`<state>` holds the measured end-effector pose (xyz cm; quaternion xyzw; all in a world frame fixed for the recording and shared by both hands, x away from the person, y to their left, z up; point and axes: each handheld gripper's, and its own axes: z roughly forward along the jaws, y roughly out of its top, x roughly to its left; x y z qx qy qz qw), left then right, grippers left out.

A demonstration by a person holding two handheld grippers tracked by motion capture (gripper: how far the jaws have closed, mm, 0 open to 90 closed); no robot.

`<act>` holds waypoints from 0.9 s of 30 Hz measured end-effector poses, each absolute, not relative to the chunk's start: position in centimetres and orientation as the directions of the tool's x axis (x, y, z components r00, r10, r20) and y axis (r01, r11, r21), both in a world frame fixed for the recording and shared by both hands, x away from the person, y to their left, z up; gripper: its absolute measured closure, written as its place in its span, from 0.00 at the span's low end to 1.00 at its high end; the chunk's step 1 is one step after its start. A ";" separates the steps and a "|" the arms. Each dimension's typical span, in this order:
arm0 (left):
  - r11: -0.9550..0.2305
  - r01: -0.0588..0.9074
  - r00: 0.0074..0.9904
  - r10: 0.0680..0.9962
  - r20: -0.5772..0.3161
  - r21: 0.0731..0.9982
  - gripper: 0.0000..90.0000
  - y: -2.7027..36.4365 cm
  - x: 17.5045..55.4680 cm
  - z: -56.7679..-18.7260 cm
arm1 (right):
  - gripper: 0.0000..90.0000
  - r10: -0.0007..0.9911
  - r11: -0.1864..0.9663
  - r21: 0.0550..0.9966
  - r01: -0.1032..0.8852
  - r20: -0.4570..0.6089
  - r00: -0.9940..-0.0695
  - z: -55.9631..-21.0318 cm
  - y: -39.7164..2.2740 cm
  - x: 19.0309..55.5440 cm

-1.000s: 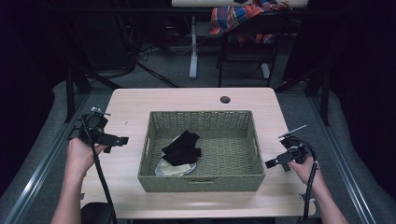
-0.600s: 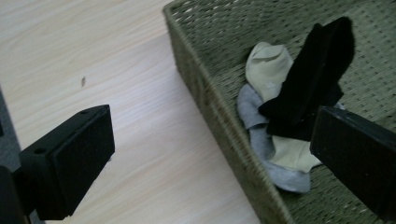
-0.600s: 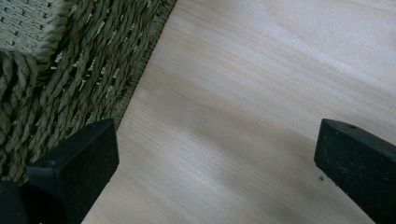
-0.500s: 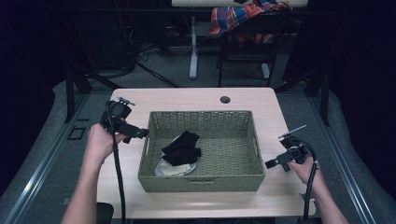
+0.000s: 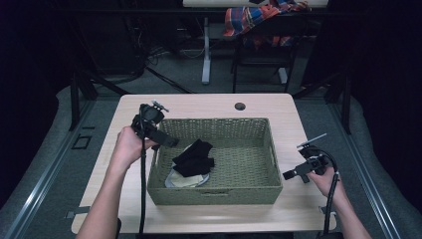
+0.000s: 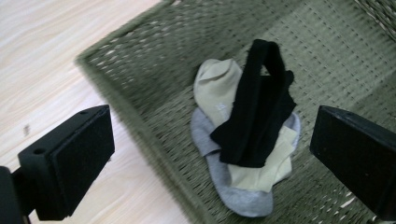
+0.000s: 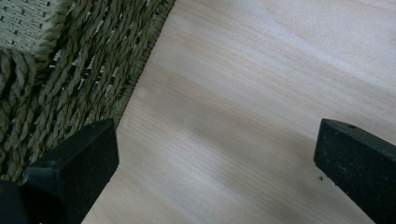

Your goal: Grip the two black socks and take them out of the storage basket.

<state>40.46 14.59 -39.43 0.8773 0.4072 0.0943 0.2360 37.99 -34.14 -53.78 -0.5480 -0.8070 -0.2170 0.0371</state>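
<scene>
Left gripper point(image 5: 164, 139), jaws wide, above the wicker basket's point(image 5: 214, 195) left rim, aimed at the black sock point(image 6: 257, 116); the jaws may snag the pale socks point(image 6: 219, 93) beneath. Right gripper point(image 5: 291, 174), jaws wide, over the counter point(image 7: 261, 102).

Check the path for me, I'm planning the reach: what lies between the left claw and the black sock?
In the high view, the basket's woven left wall lies between the left claw and the black sock.

Light wood surface point(image 5: 199, 107) with a round grommet hole point(image 5: 240, 106) near its far edge. One olive woven basket point(image 5: 259, 191) sits directly on it, roughly centred.
</scene>
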 end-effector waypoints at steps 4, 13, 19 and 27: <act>-0.577 0.665 0.672 0.739 -0.043 0.474 0.00 13.6 40.9 -40.0 | 0.00 0.863 0.317 0.303 0.899 0.300 -0.406 -53.8 -34.3 38.1; -0.631 0.658 0.714 0.696 -0.075 0.411 0.00 11.1 42.0 -42.2 | 0.00 0.865 0.314 0.299 0.901 0.300 -0.401 -53.9 -34.2 38.0; -0.652 0.660 0.726 0.681 -0.093 0.373 0.02 10.0 42.9 -43.7 | 0.00 0.866 0.313 0.298 0.902 0.300 -0.400 -53.9 -34.3 38.0; -0.679 0.652 0.742 0.663 -0.101 0.338 0.28 9.1 43.3 -44.9 | 0.00 0.864 0.317 0.296 0.901 0.301 -0.403 -53.9 -34.3 38.1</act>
